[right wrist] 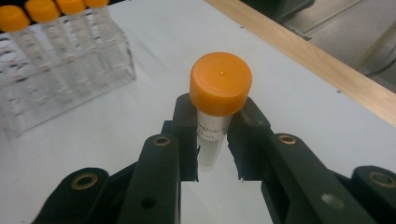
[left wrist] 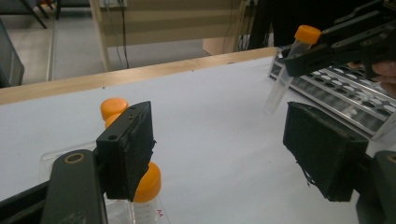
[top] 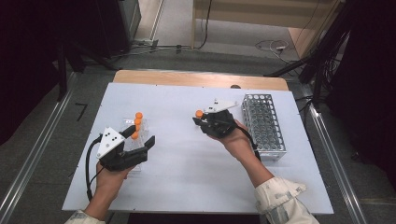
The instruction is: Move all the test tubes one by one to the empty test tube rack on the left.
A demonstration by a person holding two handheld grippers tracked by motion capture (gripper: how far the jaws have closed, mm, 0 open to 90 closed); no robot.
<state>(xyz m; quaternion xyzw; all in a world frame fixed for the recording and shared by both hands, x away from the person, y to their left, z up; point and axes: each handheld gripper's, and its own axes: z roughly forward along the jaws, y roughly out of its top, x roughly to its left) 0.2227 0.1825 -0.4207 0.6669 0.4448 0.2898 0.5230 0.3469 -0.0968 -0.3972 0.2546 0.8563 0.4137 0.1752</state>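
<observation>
My right gripper (top: 201,117) (right wrist: 214,135) is shut on a clear tube with an orange cap (top: 199,113) (right wrist: 219,84), held upright above the white table top, left of the metal tube rack (top: 264,126). The left gripper view shows that tube (left wrist: 292,56) hanging tilted in the right gripper (left wrist: 322,51). My left gripper (top: 138,136) (left wrist: 219,144) stands open at the clear plastic rack (top: 133,154) (right wrist: 46,88), which holds several orange-capped tubes (top: 137,122) (left wrist: 147,184). Nothing is pressed between its pads.
The white board (top: 187,177) covers a wooden table whose far edge (top: 201,78) shows behind it. The metal rack (left wrist: 345,93) has many empty holes. Cables and dark stands lie on the floor beyond the table.
</observation>
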